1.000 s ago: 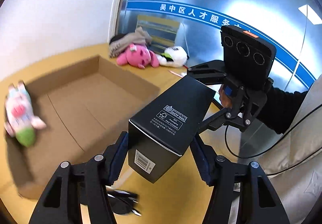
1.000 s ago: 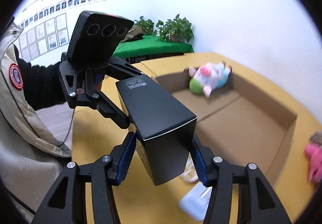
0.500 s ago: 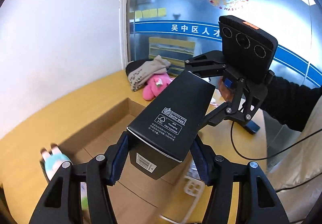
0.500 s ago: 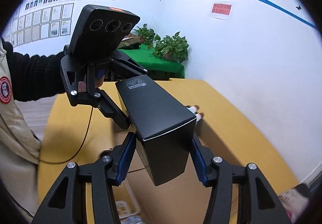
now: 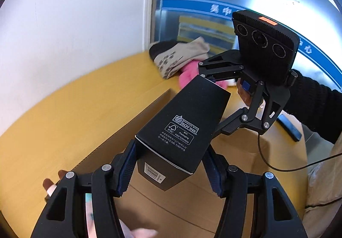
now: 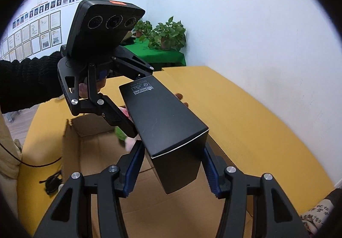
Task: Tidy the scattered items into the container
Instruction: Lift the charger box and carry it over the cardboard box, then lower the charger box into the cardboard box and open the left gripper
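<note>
Two claws, left claw and right claw, gripping one black box, above one cardboard container

White walls, yellow table, potted plants

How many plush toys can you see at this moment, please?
2. A pink plush toy lies on the table beside the patterned cloth; a green-and-pink one lies inside the cardboard box, partly hidden. More may be hidden behind the black box.
</note>
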### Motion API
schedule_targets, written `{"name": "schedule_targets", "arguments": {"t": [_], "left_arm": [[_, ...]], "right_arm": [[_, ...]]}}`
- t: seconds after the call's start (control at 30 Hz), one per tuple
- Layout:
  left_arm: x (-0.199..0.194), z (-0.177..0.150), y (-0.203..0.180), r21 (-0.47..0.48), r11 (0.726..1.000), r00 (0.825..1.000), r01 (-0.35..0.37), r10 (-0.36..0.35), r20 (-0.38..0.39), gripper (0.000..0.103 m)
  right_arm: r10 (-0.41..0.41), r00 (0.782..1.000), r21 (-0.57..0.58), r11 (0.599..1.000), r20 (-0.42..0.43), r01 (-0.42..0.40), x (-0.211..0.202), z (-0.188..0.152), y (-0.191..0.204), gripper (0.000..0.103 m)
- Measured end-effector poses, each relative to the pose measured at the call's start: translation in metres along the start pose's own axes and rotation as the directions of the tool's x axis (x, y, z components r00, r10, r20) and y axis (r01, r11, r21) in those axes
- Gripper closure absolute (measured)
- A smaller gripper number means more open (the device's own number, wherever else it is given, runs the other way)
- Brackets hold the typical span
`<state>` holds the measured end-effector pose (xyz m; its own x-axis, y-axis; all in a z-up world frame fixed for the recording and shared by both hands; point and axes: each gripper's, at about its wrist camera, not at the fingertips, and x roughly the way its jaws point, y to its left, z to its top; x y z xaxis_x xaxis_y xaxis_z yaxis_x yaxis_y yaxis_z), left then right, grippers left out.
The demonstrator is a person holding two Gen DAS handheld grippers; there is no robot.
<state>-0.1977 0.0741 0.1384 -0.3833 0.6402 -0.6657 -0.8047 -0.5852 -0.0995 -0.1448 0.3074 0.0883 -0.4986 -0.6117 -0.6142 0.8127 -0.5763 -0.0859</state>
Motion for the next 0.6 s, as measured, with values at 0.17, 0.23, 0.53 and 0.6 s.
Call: {"name": "schedule_targets", "arguments": {"t": [0.17, 0.23, 0.53, 0.6], "left_arm": [[0.044, -0.008, 0.039, -0.033, 0.999, 0.995, 0.009, -0.012, -0.096, 0.039], [0.059, -0.013, 0.046, -0.029, 1.0, 0.99, 0.001, -0.005, -0.141, 0.039], [0.105, -0.03, 0.065, -0.062, 0.997, 0.96, -0.056, 0.037, -0.277, 0.039], [0.111, -0.03, 0.062, -0.052, 0.995, 0.948, -0.085, 0.065, -0.311, 0.038]], "right_arm": [[0.046, 0.998, 0.044, 0.998, -0.037, -0.044, 0.044, -0.019, -0.033, 0.05], [0.065, 0.996, 0.064, 0.996, -0.057, -0.061, 0.062, -0.03, -0.041, 0.05], [0.081, 0.985, 0.11, 0.992, -0.154, -0.064, 0.114, -0.048, -0.056, 0.049], [0.07, 0.982, 0.119, 0.992, -0.176, -0.05, 0.118, -0.048, -0.059, 0.048]]}}
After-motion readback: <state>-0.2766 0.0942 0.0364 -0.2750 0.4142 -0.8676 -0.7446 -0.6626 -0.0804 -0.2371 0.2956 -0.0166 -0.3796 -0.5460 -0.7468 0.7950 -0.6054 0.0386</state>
